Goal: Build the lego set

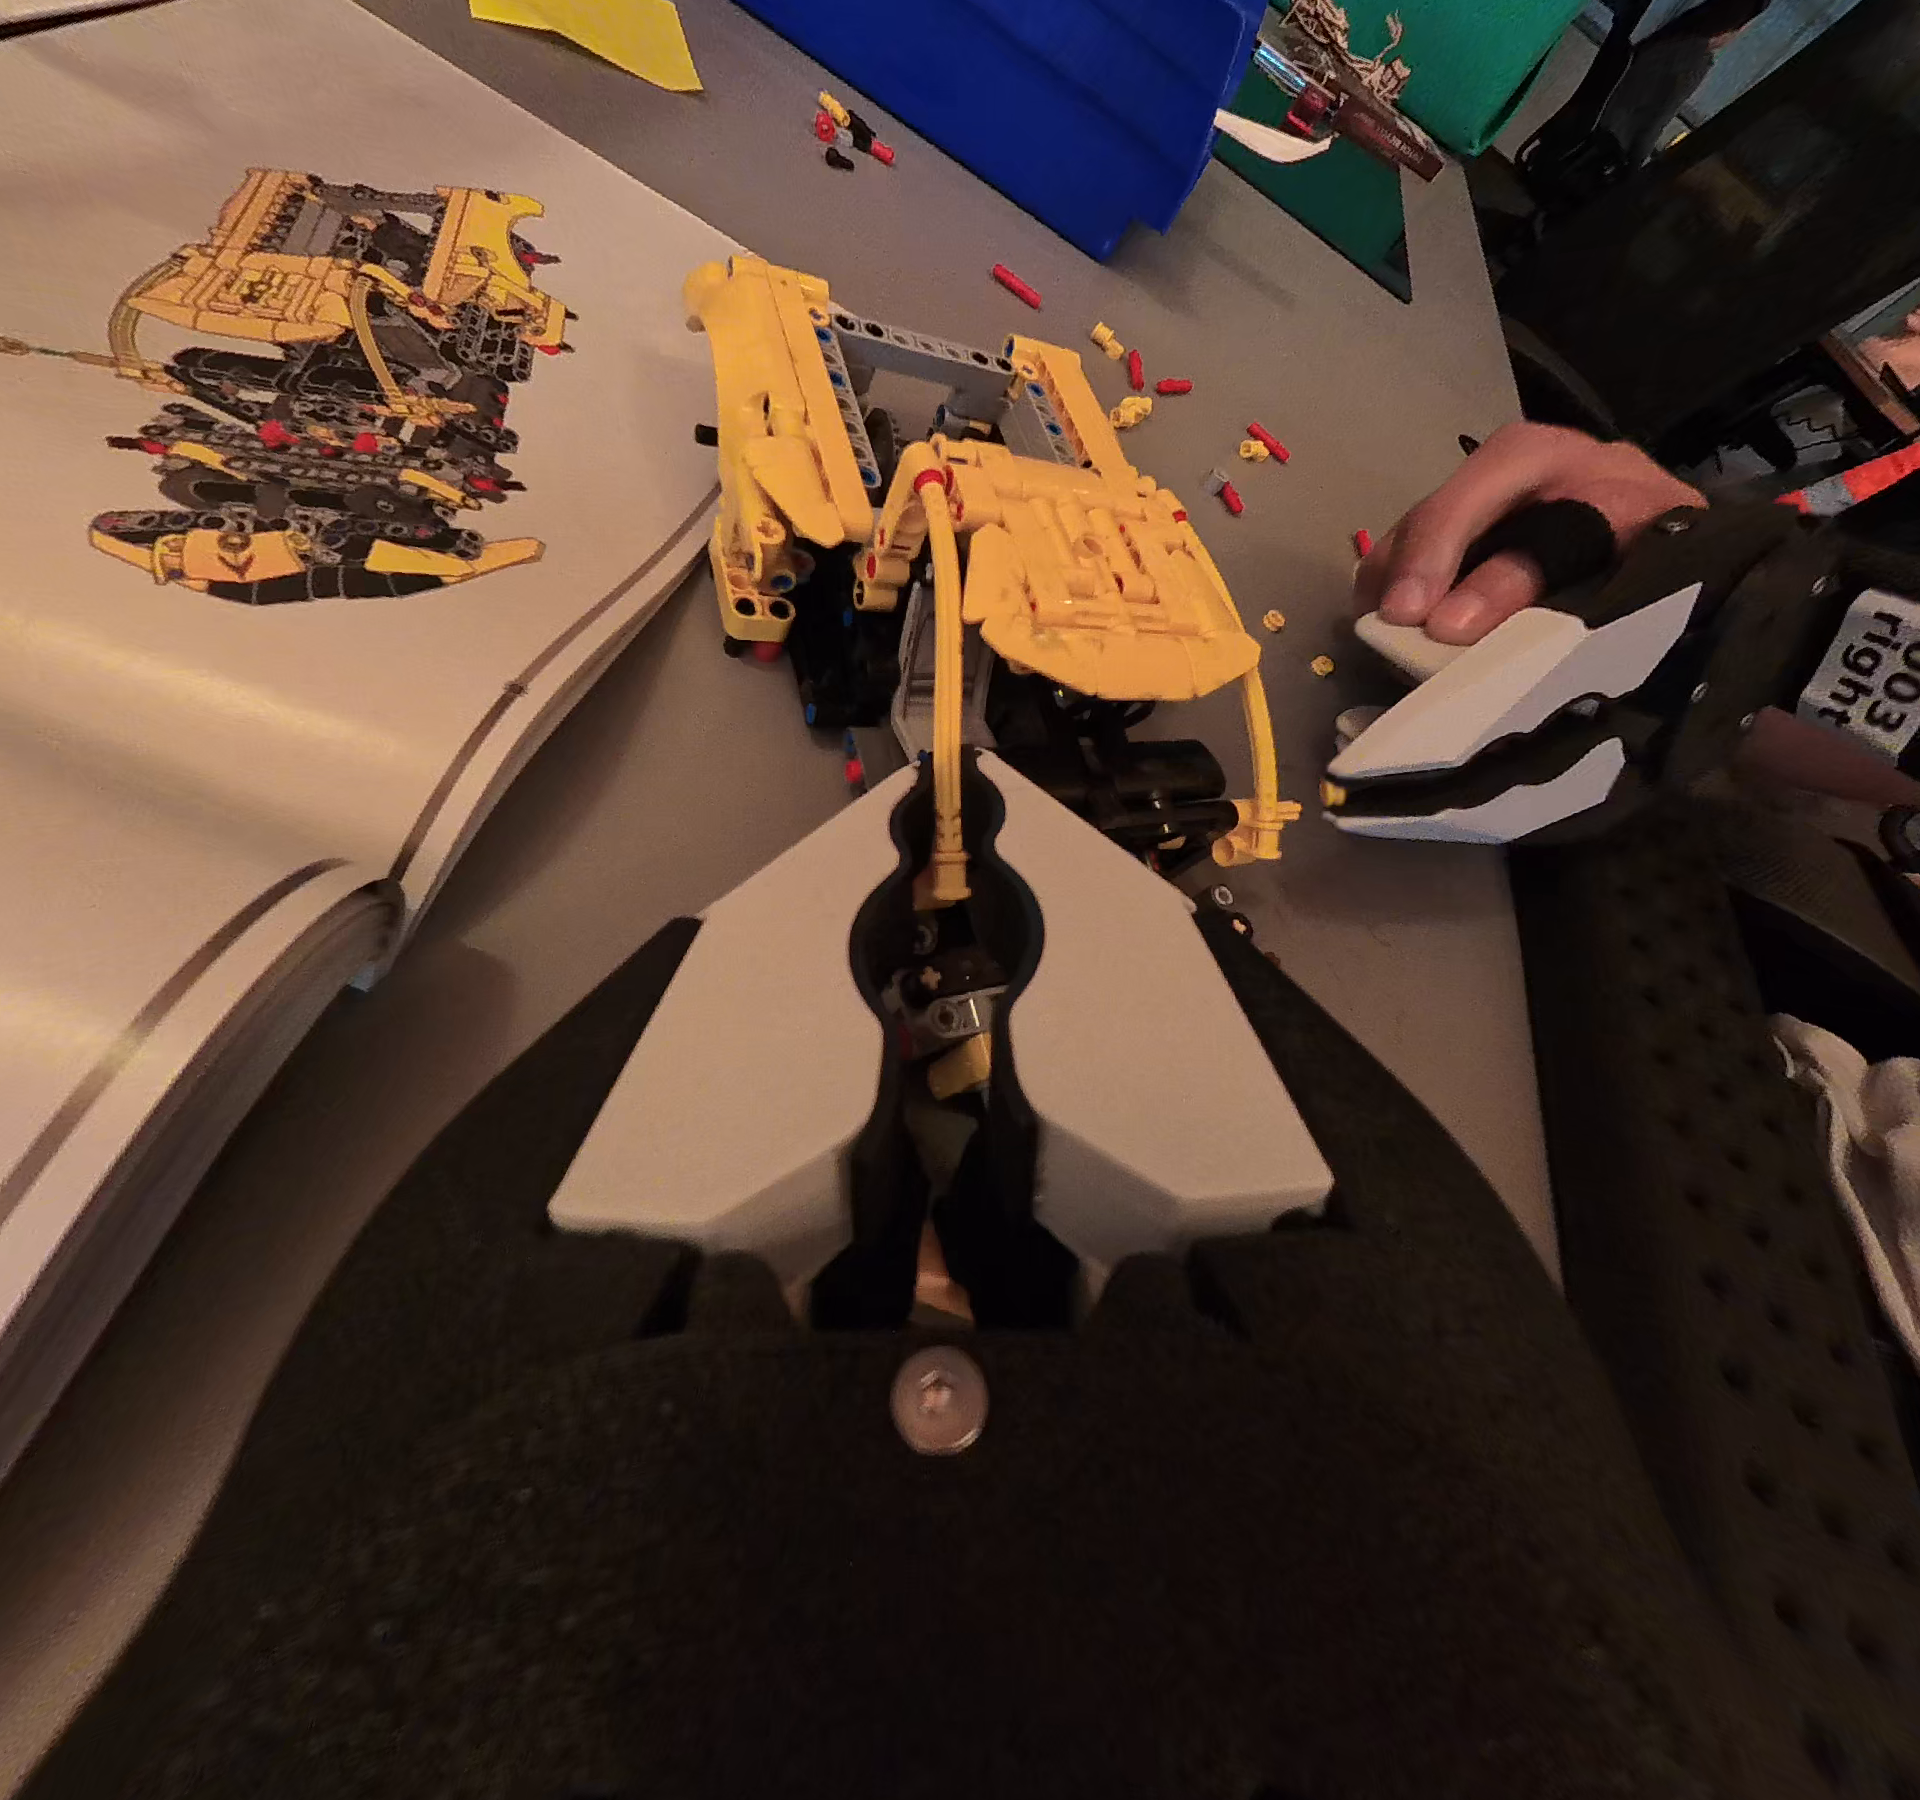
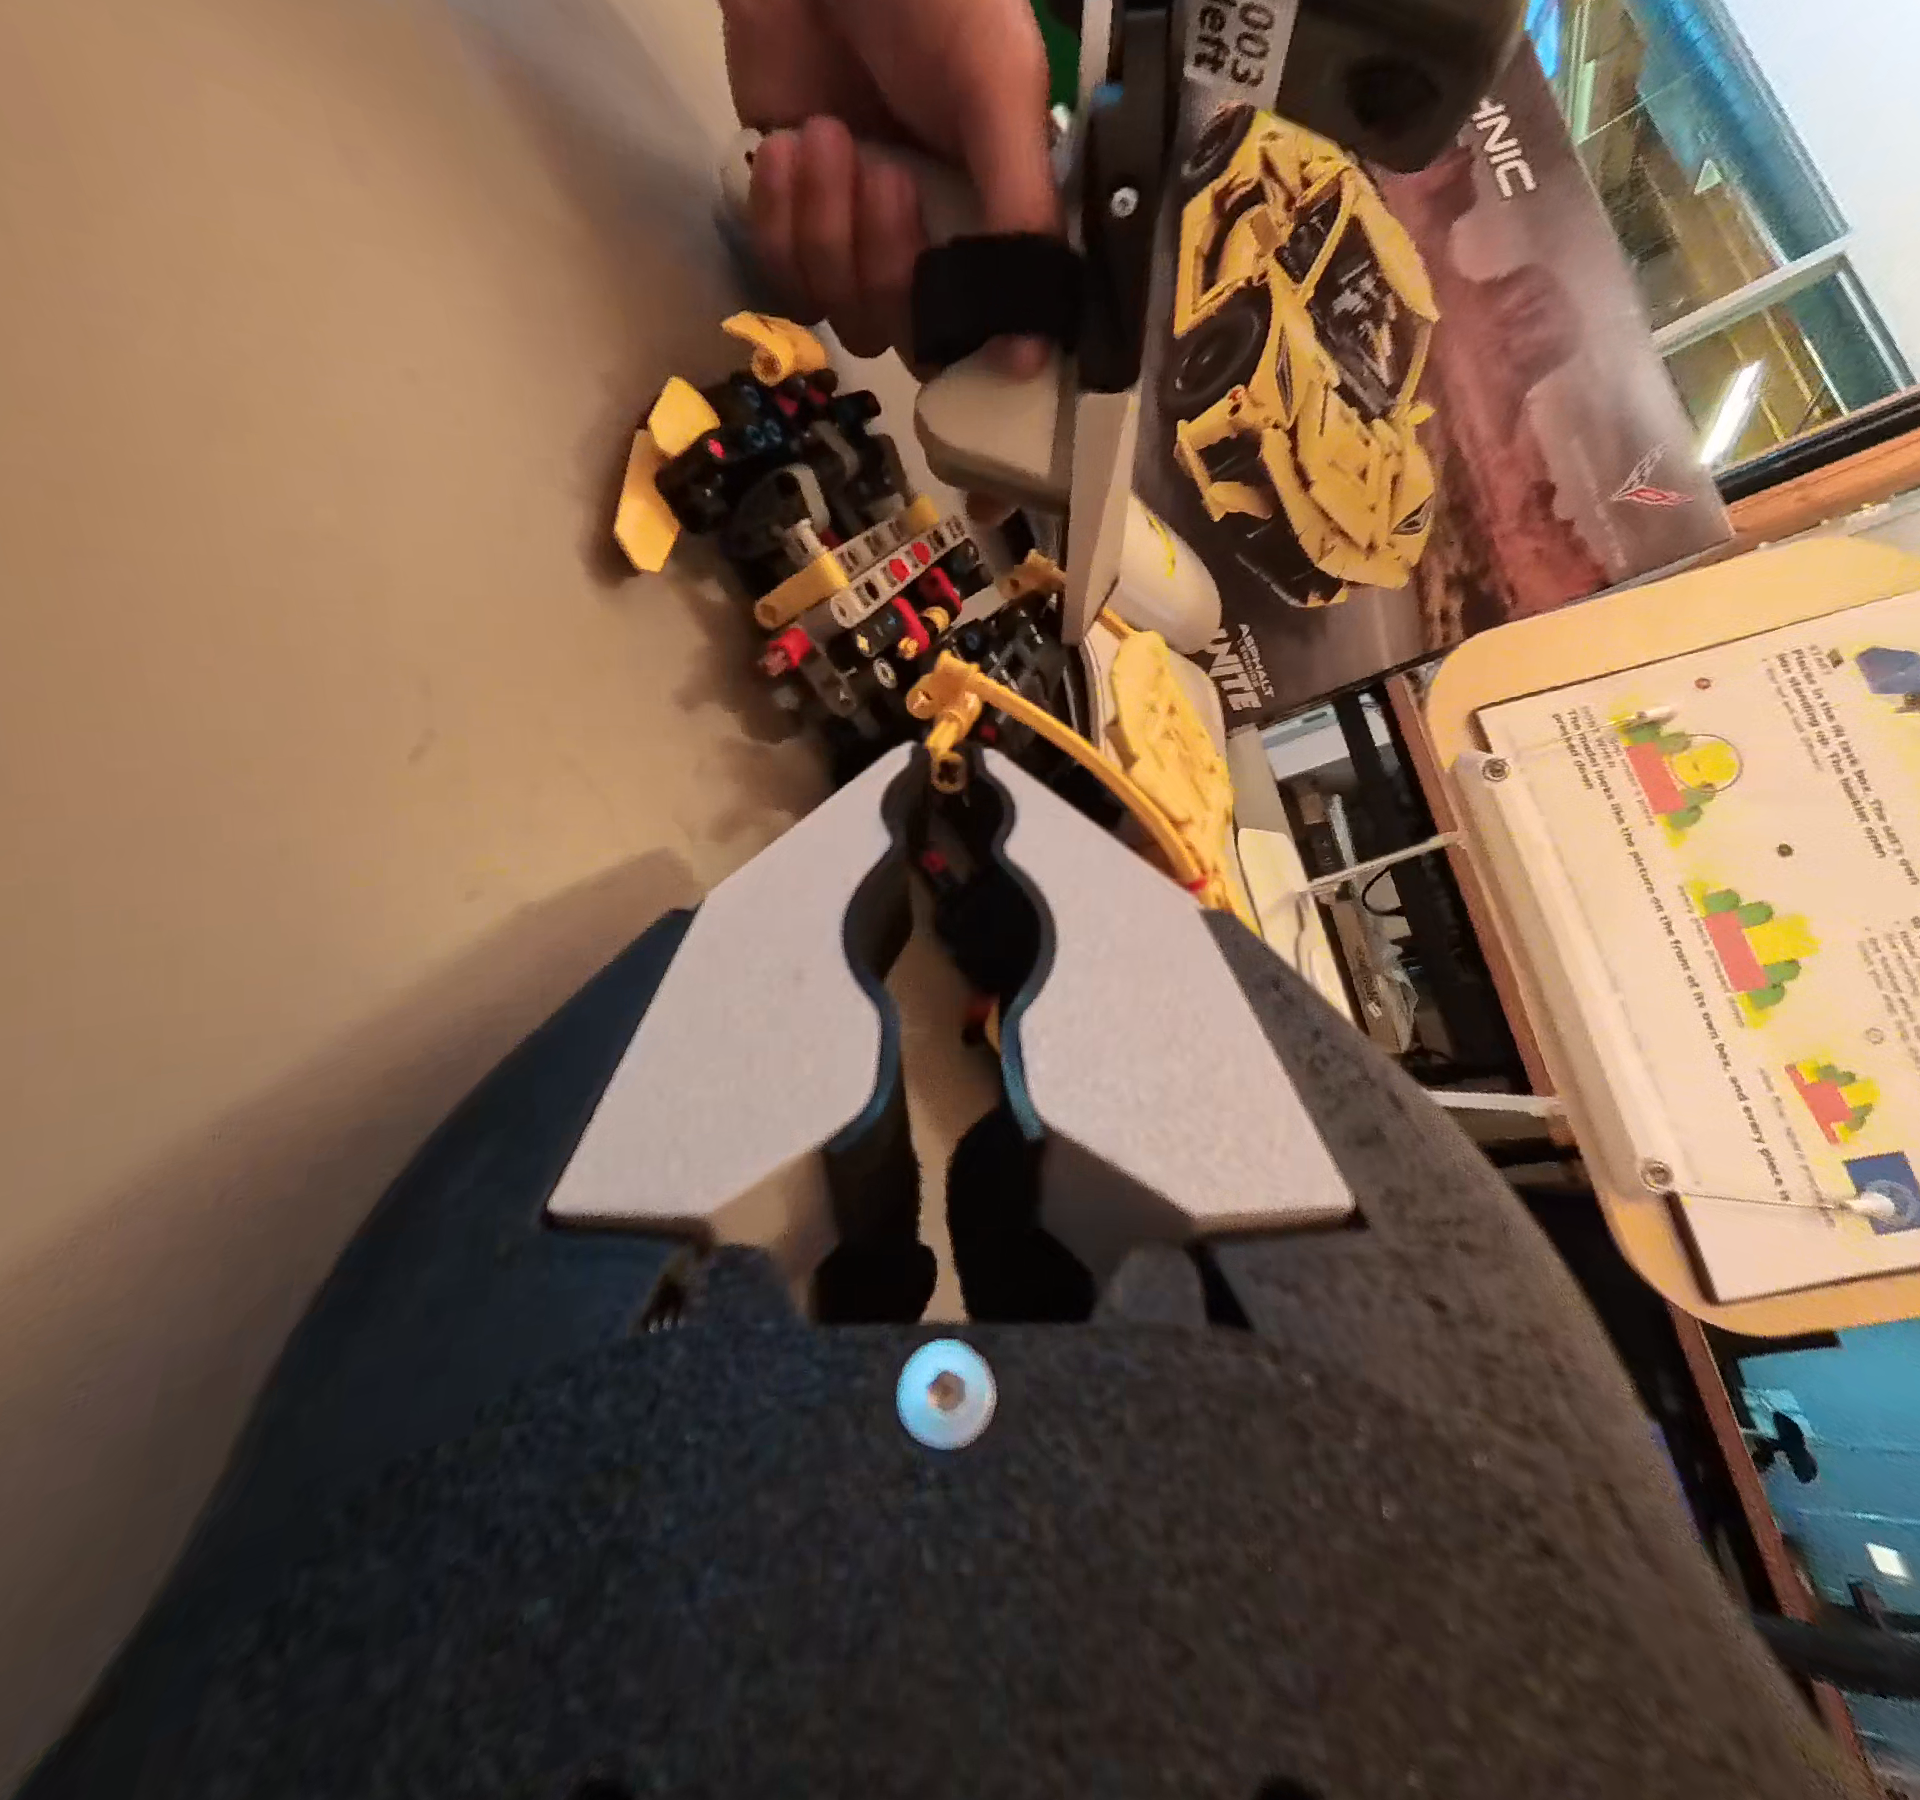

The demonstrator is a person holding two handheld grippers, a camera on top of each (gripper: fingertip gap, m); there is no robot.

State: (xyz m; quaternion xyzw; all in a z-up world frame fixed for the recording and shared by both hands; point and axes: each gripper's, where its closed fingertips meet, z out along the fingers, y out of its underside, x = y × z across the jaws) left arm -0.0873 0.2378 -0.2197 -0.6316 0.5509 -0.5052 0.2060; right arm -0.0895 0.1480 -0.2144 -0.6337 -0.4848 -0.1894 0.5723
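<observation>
Left hand-held gripper [image 1: 948,794] pinches thin, curved yellow hose [image 1: 945,670].

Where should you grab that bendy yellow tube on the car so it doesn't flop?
Probably the stiff connector end of the tube, not its thin curved middle, which looks likely to bend. Come from the near side, along the table, as the left gripper does: that end points toward it, clear of the car.

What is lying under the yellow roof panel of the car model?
Under the yellow roof panel a black and grey chassis shows at the edges; the middle part is covered by the panel.
</observation>
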